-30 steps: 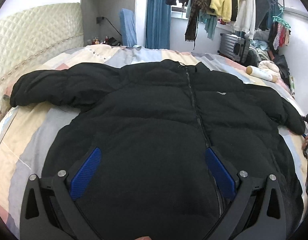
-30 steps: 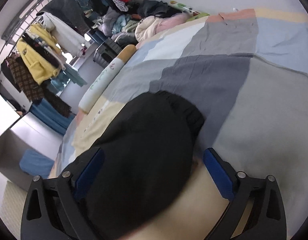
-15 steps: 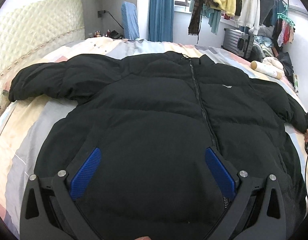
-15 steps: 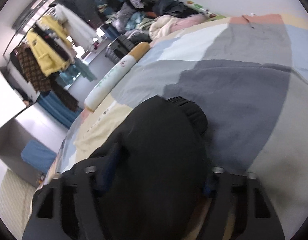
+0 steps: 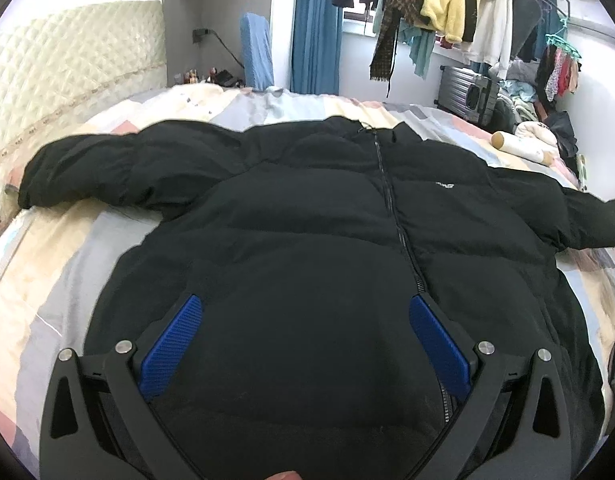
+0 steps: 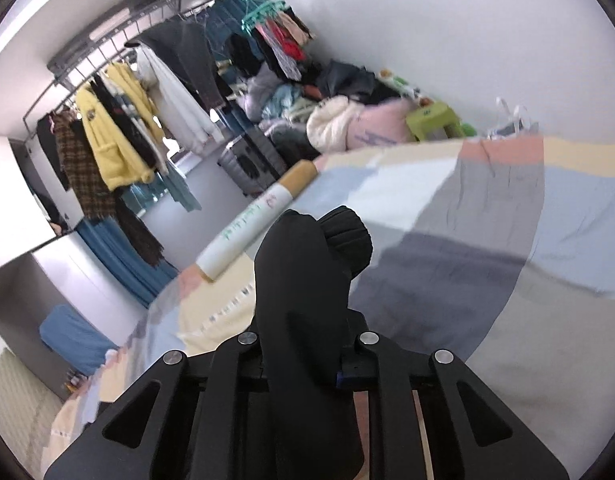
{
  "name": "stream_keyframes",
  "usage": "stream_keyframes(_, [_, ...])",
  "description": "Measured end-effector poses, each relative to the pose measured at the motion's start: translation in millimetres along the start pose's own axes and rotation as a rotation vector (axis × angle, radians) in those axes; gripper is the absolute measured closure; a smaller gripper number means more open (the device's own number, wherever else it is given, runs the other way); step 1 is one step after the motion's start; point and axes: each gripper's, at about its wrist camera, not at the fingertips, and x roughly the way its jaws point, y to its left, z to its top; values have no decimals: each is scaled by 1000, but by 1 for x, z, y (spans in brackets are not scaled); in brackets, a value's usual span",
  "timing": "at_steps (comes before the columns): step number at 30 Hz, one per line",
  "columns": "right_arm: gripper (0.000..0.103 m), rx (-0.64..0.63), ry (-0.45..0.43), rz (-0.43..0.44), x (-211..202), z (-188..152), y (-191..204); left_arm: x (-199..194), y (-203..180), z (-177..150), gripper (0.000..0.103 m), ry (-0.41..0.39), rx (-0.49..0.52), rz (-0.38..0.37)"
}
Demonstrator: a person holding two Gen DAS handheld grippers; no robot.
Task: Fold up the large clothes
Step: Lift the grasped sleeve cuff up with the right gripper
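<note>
Black puffer jacket (image 5: pixel 307 240): cuffed sleeve (image 6: pixel 307 272) pinched in right gripper (image 6: pixel 303 360), extending toward 12 o'clock; left gripper (image 5: pixel 303 344) gapes empty above hem.

My right gripper (image 6: pixel 303 344), jaws just closed, pinches the jacket sleeve (image 6: pixel 303 280); my left gripper (image 5: pixel 303 336) hovers wide apart above the jacket's hem, tilted downward.

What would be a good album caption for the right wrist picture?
Right gripper shut on the black jacket's sleeve, lifting it above the patchwork bed cover.
</note>
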Motion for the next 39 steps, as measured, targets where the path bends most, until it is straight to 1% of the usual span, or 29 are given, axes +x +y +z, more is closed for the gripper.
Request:
stream_keyframes(3, [91,7,-27,27,-19,11,18,-7,0,1,0,14,30,46])
stream_keyframes(7, [91,-14,-43,66,-45,24,45,-27,2,3,0,-22,38,23])
stream_keyframes(12, [91,-36,-46,112,-76,40,83,-51,2,9,0,-54,55,-30])
stream_keyframes(15, [91,-65,-57,156,-95,46,116,-67,4,10,0,-124,76,2])
stream_keyframes(16, [91,-71,-60,166,-101,46,125,-71,5,10,0,-144,85,-4])
stream_keyframes(17, [91,-79,-63,179,-106,48,136,-72,8,10,0,-150,88,-27])
stream_keyframes(20, [91,-101,-69,219,-122,51,170,-72,14,13,0,-140,73,-79])
stream_keyframes(23, [90,-135,-63,260,-136,53,210,-75,20,14,0,-159,68,-88])
stream_keyframes(27, [90,-184,-60,301,-153,43,259,-81,25,14,0,-168,65,-102])
stream_keyframes(31, [90,-246,-63,358,-172,25,315,-90,32,17,0,-210,72,-79])
stream_keyframes(34, [90,-301,-61,399,-185,6,353,-89,41,18,0,-215,66,-65])
stream_keyframes(36, [89,-340,-45,446,-190,-8,381,-90,47,19,0,-211,76,-66])
stream_keyframes(39, [89,-441,-13,504,-197,-38,427,-97,61,17,0,-234,103,-23])
